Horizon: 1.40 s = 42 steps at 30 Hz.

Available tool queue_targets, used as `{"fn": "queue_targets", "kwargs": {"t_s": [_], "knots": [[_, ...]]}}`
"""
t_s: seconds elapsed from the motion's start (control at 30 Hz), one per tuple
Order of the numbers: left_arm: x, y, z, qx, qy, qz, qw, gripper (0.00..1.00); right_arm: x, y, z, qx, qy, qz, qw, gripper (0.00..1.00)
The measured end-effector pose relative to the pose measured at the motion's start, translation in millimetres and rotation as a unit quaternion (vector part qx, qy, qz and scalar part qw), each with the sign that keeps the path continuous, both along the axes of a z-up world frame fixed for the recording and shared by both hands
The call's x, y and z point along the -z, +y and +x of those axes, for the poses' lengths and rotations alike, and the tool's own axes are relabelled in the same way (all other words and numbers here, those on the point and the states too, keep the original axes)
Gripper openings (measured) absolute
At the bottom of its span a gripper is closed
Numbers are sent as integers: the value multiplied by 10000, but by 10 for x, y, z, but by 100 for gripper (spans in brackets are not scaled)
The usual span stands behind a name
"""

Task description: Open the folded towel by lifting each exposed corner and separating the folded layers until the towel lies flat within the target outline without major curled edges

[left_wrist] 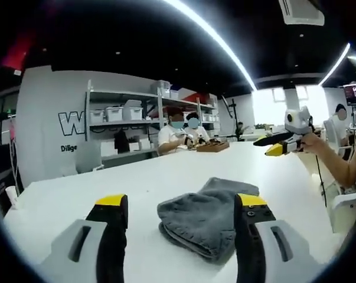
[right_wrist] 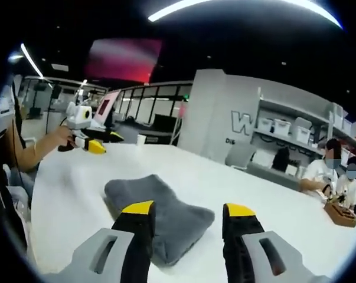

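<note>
Across the white table [left_wrist: 166, 177], bare surface spreads on every side of the folded grey towel [left_wrist: 207, 215], which lies well inside the table's edges with its layered folds facing the left gripper view. Beyond the far edge, two seated people [left_wrist: 180, 132] work before grey shelving [left_wrist: 124, 118] that holds white bins. Nearer, the left gripper [left_wrist: 182, 206] hovers low, its jaws wide apart, framing the towel without touching it. Seen from the other side, the right gripper [right_wrist: 186, 212] hangs likewise, its jaws spread just above the towel's near end.
</note>
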<state>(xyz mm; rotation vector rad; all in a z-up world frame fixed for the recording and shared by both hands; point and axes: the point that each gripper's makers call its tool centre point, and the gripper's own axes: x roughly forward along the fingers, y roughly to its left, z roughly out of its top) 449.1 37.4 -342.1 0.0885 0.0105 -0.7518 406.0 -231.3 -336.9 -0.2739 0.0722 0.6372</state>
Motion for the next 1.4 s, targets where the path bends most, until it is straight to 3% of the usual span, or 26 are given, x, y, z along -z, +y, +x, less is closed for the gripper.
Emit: {"fn": "queue_targets", "kwargs": {"t_s": [0.33,0.67,0.87,1.4], "knots": [[70,-22,102,24,113,-15,9999,72,31,-9,105,-20,-14,-7,10000,42],[-10,-65,223,40,41,-40,10000,66,21,-35,232,18,-15,131,9999,43],[-51,-71,334,-67,76,-356,9993,66,57,1,364,-35,-1,186,9998,41],[-5,-196,534,20,200,-203,9996,65,-14,-3,603,4,-87,409,9991,40]]}}
